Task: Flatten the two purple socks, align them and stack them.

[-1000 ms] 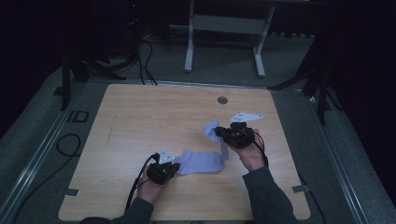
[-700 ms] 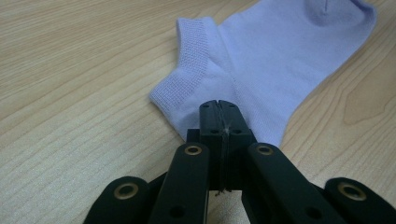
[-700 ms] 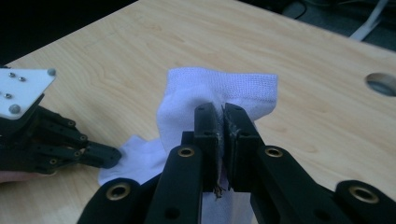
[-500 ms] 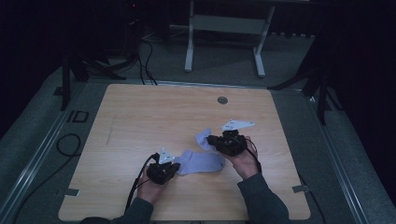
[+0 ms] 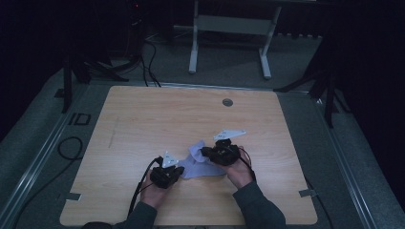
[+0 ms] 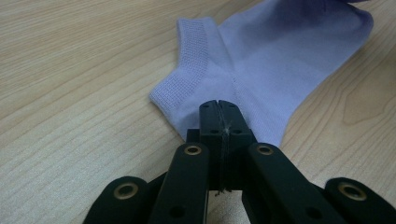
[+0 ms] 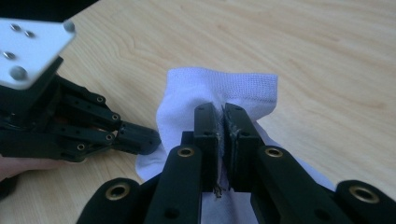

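The sock (image 5: pixel 198 164) lies near the table's (image 5: pixel 143 119) front edge, between the two grippers, one end lifted and folding over. The left gripper (image 6: pixel 218 112) is clamped on its edge by the cuff; the right gripper (image 7: pixel 222 119) pinches the other end's ribbed hem. The likely slip: thin knit pulling out of either pinch if the hands tug apart, or the fold landing crooked (the fabric bunches under the right jaws). Around it is bare wood and a small round grommet (image 5: pixel 227 102), well apart. Nothing blocks the fold.
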Demonstrator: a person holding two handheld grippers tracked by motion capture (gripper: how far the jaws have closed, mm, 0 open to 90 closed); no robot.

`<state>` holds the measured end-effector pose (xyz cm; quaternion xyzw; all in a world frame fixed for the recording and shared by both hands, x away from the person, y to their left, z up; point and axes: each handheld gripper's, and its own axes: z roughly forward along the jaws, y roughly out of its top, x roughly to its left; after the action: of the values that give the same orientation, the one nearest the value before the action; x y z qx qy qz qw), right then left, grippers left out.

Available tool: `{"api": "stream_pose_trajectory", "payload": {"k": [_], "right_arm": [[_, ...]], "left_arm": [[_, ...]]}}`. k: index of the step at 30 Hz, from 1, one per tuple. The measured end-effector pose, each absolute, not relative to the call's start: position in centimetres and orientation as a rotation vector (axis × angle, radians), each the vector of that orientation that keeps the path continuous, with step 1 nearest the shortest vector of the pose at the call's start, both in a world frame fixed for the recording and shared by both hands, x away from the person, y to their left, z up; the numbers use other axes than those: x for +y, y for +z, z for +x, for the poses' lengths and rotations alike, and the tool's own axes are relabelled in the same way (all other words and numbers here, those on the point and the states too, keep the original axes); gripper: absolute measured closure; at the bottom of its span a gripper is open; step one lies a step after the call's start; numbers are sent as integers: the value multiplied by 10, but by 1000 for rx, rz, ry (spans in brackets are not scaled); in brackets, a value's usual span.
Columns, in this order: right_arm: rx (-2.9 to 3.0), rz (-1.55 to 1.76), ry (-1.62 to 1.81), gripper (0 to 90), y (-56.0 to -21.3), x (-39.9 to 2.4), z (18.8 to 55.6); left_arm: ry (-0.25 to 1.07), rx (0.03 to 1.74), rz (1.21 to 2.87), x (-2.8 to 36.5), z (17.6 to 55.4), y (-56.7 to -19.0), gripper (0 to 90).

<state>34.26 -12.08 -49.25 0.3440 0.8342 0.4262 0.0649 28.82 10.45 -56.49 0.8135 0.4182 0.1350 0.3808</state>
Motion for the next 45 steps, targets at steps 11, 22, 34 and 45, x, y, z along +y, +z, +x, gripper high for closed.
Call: {"api": "stream_pose_trajectory", "payload": {"k": [11, 22, 34, 45], "right_arm": [[2588, 1061, 1240, 845, -515, -98, 344], [2634, 1091, 1215, 845, -528, -90, 342], [2636, 1089, 1211, 845, -530, -87, 343], [2626, 1082, 1226, 845, -529, -87, 342]], "left_arm": [[345, 1066, 2077, 105, 288, -565, 889], [347, 1066, 2075, 105, 288, -565, 888], [312, 1055, 2033, 115, 280, -552, 799], [188, 1044, 1969, 120, 282, -550, 644]]}}
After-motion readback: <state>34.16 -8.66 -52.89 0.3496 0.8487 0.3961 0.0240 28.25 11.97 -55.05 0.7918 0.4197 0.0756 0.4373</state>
